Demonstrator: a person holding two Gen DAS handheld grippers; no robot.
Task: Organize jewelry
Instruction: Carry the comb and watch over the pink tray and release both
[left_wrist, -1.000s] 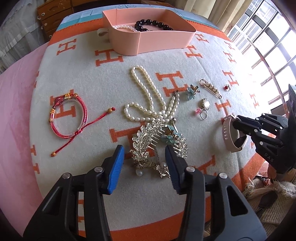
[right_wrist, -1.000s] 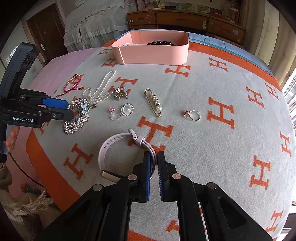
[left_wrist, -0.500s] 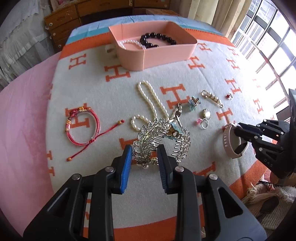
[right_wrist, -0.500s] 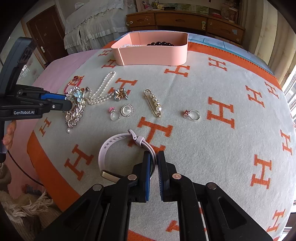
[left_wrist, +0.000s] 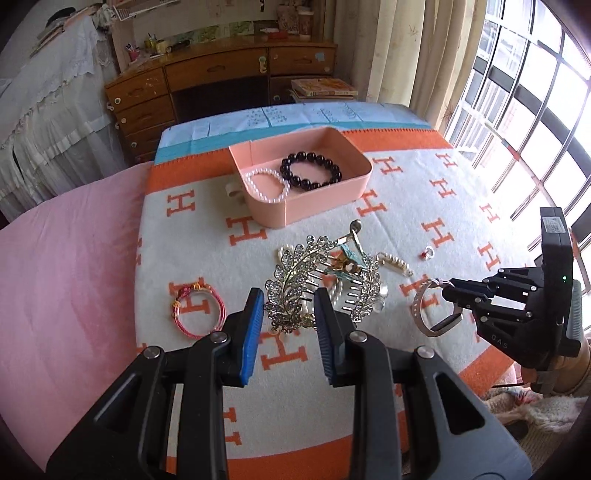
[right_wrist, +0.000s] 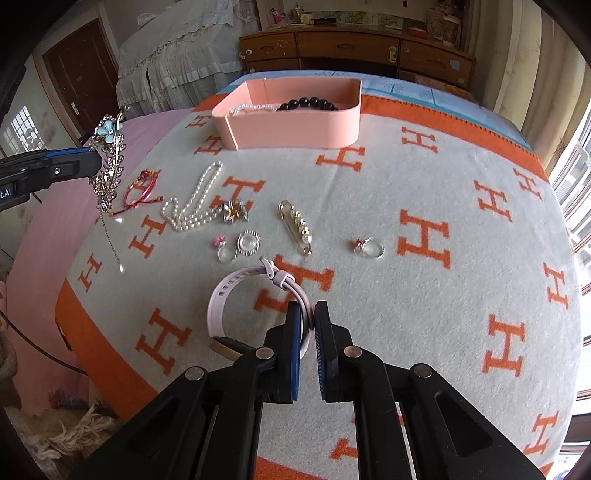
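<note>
Two sets of black tongs with blue pads are working over a cream blanket (right_wrist: 461, 177) patterned with orange H letters, spread on a bed. The left tongs (left_wrist: 289, 314) are gripping a silver rhinestone leaf-shaped hair comb (left_wrist: 295, 280) with a pale blue flower; their jaws have just been closing on it, and in the right wrist view the comb (right_wrist: 109, 162) is hanging clear of the blanket with a thin chain dangling below. The right tongs (right_wrist: 307, 321) are pinching shut on the strap of a pale lilac watch band (right_wrist: 236, 291), which is lying on the blanket. Ahead of the right tongs, a gold safety-pin brooch with pearls (right_wrist: 297, 225), a silver ring with a red stone (right_wrist: 369, 248) and a white pearl necklace (right_wrist: 195, 206) are resting apart from each other. Beyond them, a pink rectangular tray (right_wrist: 291, 125) is holding a black bead bracelet (left_wrist: 310, 171) and a small pearl bracelet (left_wrist: 266, 184). Left of the left tongs, a red cord bangle (left_wrist: 197, 312) is lying flat.
</note>
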